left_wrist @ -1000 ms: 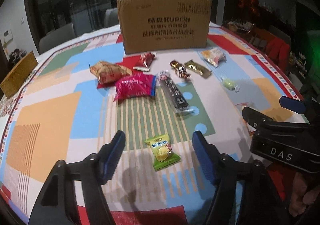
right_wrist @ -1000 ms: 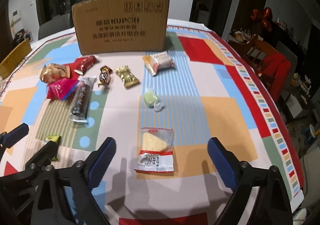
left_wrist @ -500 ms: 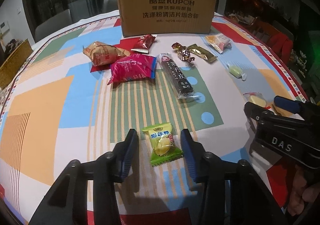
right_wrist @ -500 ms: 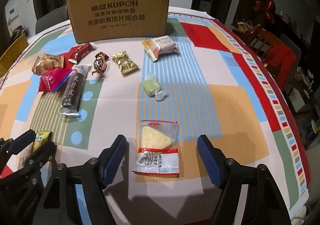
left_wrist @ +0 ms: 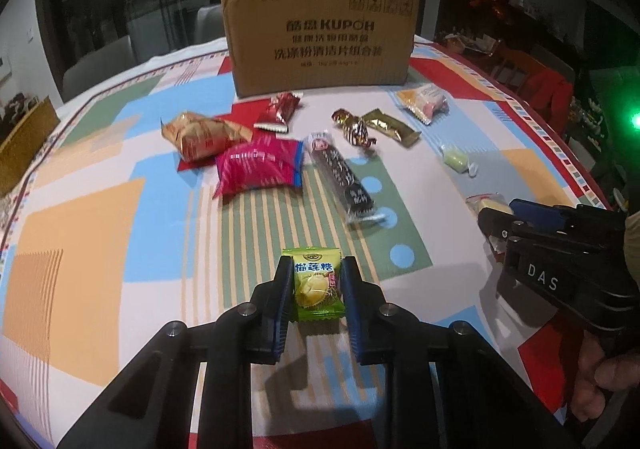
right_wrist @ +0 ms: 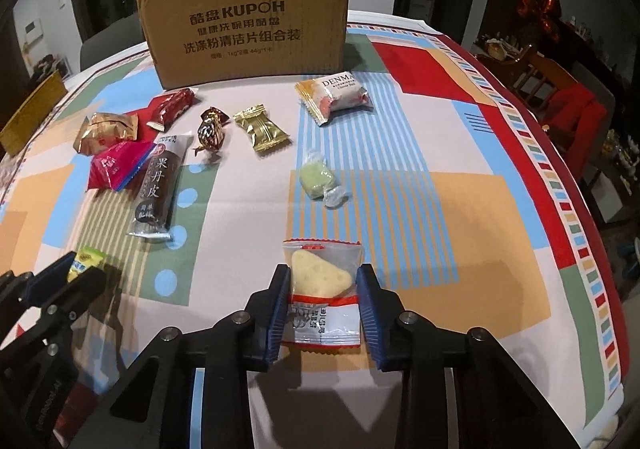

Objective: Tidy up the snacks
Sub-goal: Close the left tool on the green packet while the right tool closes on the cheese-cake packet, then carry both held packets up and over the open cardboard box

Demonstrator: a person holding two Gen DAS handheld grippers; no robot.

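Snacks lie scattered over the tabletop point(right_wrist: 460, 177), which wears a smooth cloth printed in flat blocks of orange, blue, green and red with striped patches. At its far side stands a brown corrugated cardboard box point(right_wrist: 244, 25), printed face toward us. The left gripper point(left_wrist: 316, 285) has its blue-padded jaws closing on a small glossy green durian candy packet point(left_wrist: 316, 283), crimped at both ends, lying on the green-striped patch; the pads look pressed against its sides. The right gripper point(right_wrist: 322, 305) is closing too, its jaws flanking a clear plastic sachet point(right_wrist: 322, 289) with a pale wedge-shaped cheese-like piece inside and a red band across it; the pads sit at the sachet's edges, seemingly touching. Farther back lie a crinkled gold-orange pack point(left_wrist: 200, 135), a puffy magenta pouch point(left_wrist: 260, 165) touching it, a small red foil wrapper point(left_wrist: 278, 111), a long dark bar point(left_wrist: 344, 177) in clear film, a twisted brown-and-gold sweet point(left_wrist: 356, 131), a flat gold foil packet point(left_wrist: 390, 127), an orange-and-white pastry pack point(right_wrist: 334, 95) and a pale green candy point(right_wrist: 318, 179) in a twisted clear wrap. The right wrist view shows the sachet whole, whereas the left view catches only its corner behind the other black tool. Only the left view shows a bare hand point(left_wrist: 600, 377) gripping that tool's handle. In the right view the green packet appears merely as a sliver between the left gripper's jaws.
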